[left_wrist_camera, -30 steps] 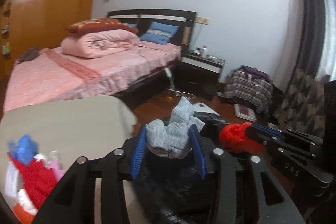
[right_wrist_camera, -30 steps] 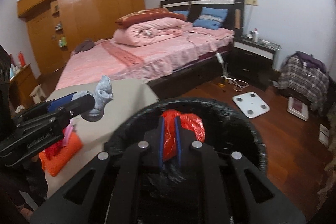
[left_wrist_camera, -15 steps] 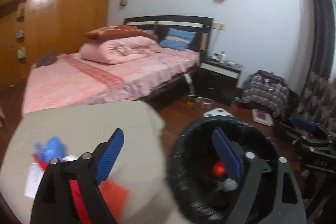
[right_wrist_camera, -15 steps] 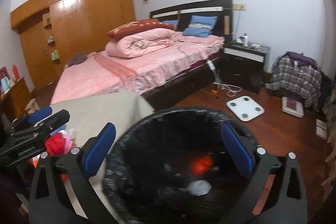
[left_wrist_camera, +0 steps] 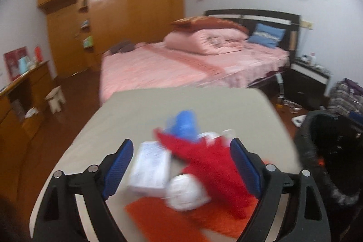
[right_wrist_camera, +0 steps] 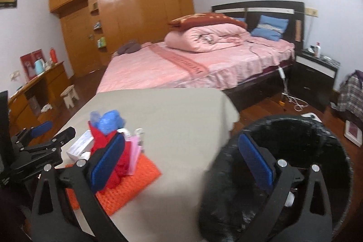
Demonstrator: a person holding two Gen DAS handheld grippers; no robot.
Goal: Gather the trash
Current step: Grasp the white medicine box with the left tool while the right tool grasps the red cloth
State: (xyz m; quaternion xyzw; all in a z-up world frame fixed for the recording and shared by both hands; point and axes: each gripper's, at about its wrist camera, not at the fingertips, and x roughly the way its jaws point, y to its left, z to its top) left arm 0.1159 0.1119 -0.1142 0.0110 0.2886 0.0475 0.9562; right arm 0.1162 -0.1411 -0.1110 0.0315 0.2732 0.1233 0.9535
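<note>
with both grippers' fingers spread and empty, the left gripper (left_wrist_camera: pixel 181 165) should settle its fingers around the crumpled red wrapper (left_wrist_camera: pixel 208 165) before clenching.

No text can be read with certainty: the pink bed runner (right_wrist_camera: pixel 186 64) across the far bed carries a dark woven line of characters, and the white box (left_wrist_camera: pixel 150 168) on the near table shows blurred print
</note>
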